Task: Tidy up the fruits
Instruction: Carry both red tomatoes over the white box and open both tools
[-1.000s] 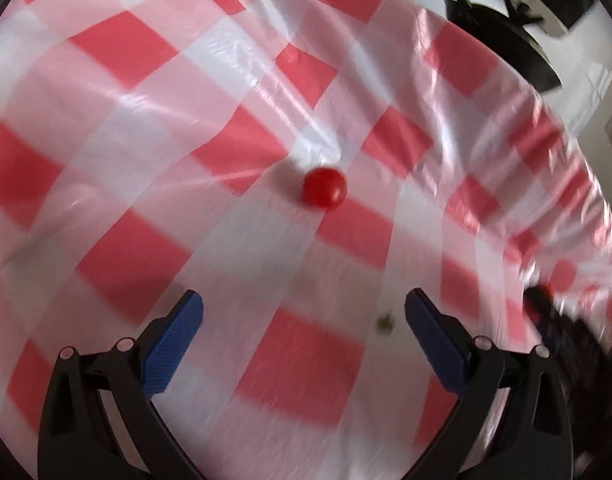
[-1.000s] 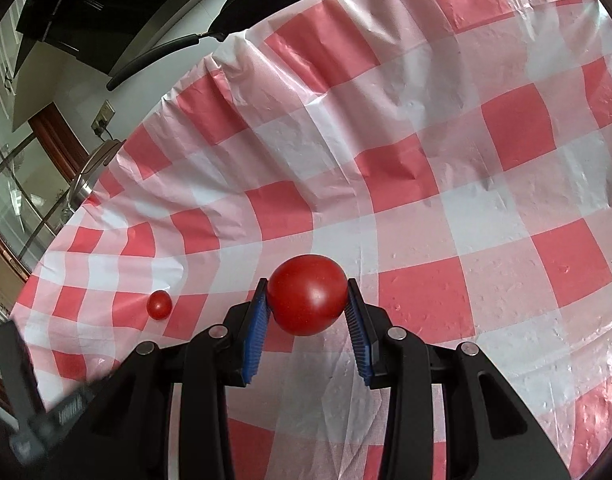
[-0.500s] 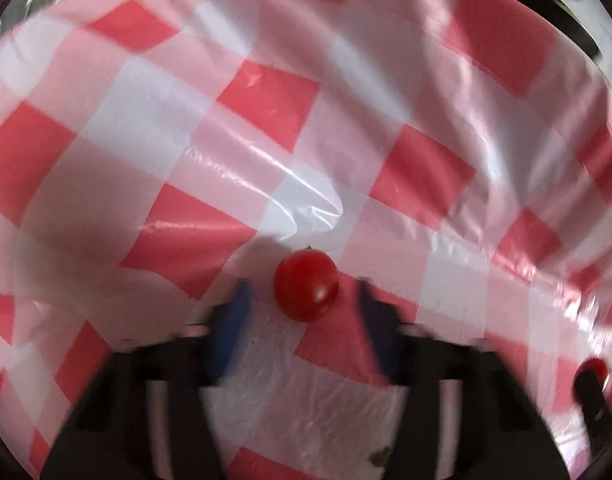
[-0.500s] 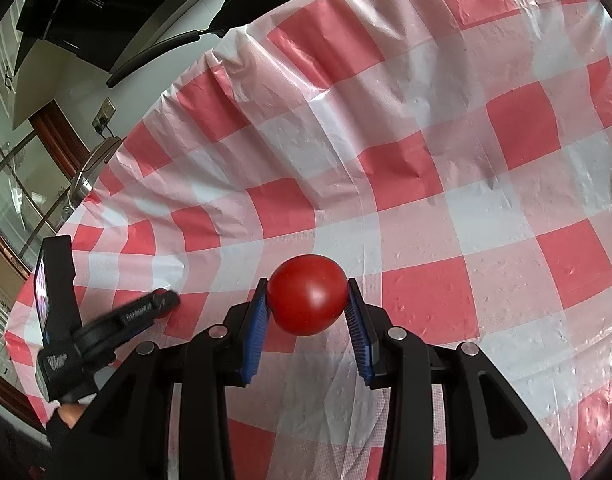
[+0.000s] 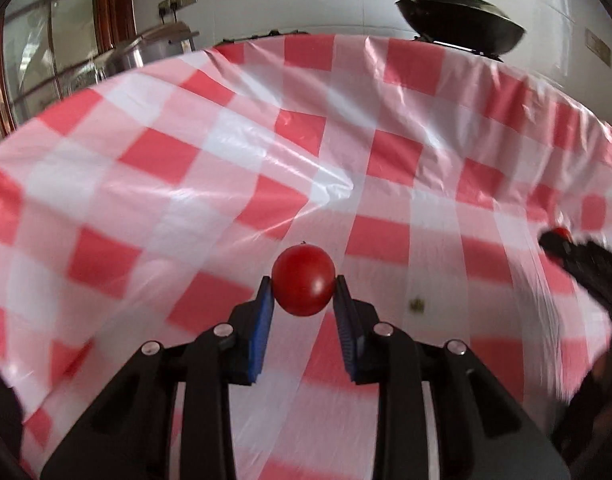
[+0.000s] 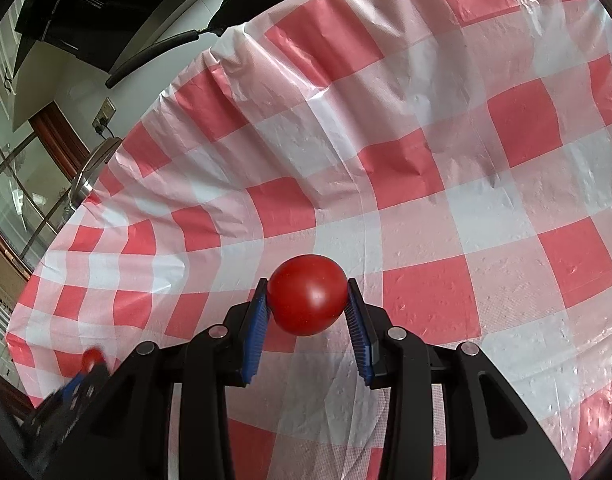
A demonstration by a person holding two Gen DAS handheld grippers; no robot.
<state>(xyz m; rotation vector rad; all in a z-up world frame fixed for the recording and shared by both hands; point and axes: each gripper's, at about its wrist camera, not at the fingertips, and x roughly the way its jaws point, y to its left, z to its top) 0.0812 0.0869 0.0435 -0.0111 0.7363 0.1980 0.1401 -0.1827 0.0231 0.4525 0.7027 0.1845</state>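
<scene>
A small red cherry tomato [image 5: 304, 279] sits pinched between the blue pads of my left gripper [image 5: 304, 285], held above the red-and-white checked tablecloth [image 5: 186, 168]. My right gripper [image 6: 307, 296] is shut on a larger red tomato [image 6: 307, 294], also over the cloth [image 6: 465, 200]. In the right wrist view the left gripper [image 6: 90, 360] shows blurred at the lower left with its small tomato [image 6: 92, 357] at the tip. In the left wrist view the right gripper [image 5: 561, 240] shows at the right edge, a bit of red between its tips.
A black frying pan [image 5: 461, 26] and a metal pot [image 5: 154, 46] stand beyond the table's far edge. A small dark speck [image 5: 416, 304] lies on the cloth. The pan handle [image 6: 154, 56] and a dark hood show at the upper left of the right wrist view.
My left gripper came down around the small tomato, shut on it and lifted it off the cloth, tilting its view up toward the far wall. The right gripper stayed still with its tomato.
</scene>
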